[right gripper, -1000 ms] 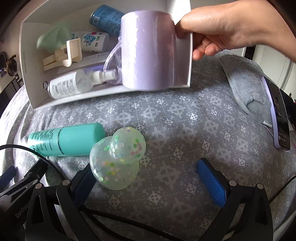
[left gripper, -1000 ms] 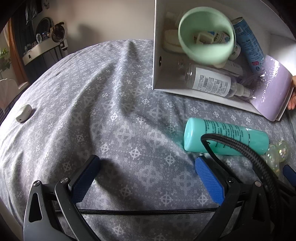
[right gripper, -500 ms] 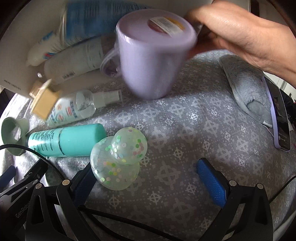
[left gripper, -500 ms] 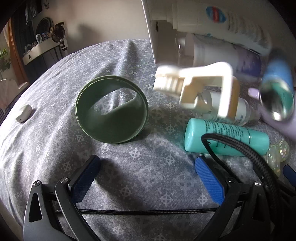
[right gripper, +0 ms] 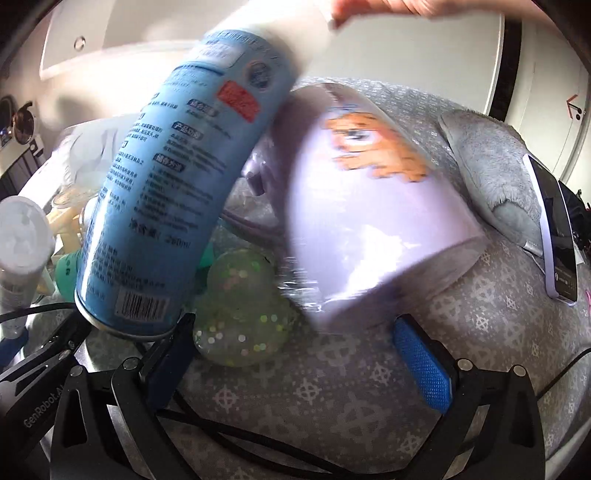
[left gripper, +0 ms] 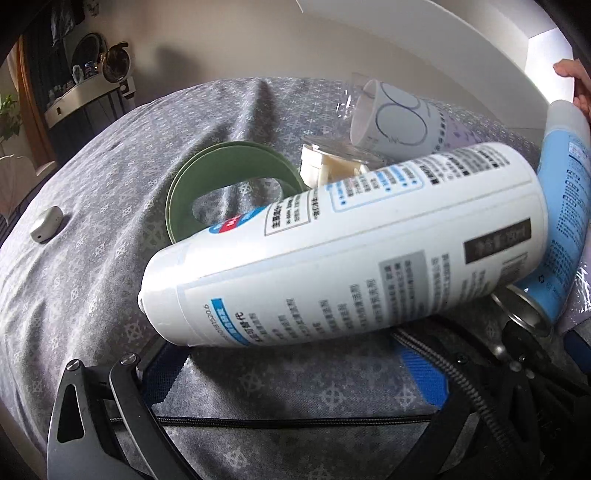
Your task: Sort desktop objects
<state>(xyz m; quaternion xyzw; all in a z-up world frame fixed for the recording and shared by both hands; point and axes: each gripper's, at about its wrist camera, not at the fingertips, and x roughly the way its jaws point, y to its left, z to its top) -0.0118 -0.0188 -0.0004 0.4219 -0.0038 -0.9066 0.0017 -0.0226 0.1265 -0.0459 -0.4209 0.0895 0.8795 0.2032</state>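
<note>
A hand (right gripper: 406,5) tips a white box (left gripper: 424,48) over the grey patterned cloth (left gripper: 92,277). Its contents lie spilled or falling. A big white bottle (left gripper: 351,251) lies across the front of my open, empty left gripper (left gripper: 295,369). A blue spray can (right gripper: 177,184) slants down, its base over my open, empty right gripper's (right gripper: 295,350) left finger. A lilac mug (right gripper: 369,206) tumbles above that gripper. A clear confetti ball (right gripper: 240,295), a green cup (left gripper: 229,184), a cream clip (left gripper: 328,166) and a teal bottle (right gripper: 66,273) lie among them.
A small white case (left gripper: 46,223) lies on the cloth at the far left. A grey plush slipper (right gripper: 495,177) and a phone (right gripper: 557,229) lie at the right. A shelf with small things (left gripper: 85,92) stands behind the bed.
The box has been tipped up and its contents have poured out. The white bottle, blue can and lilac mug have dropped toward both grippers. The grippers have not moved.
</note>
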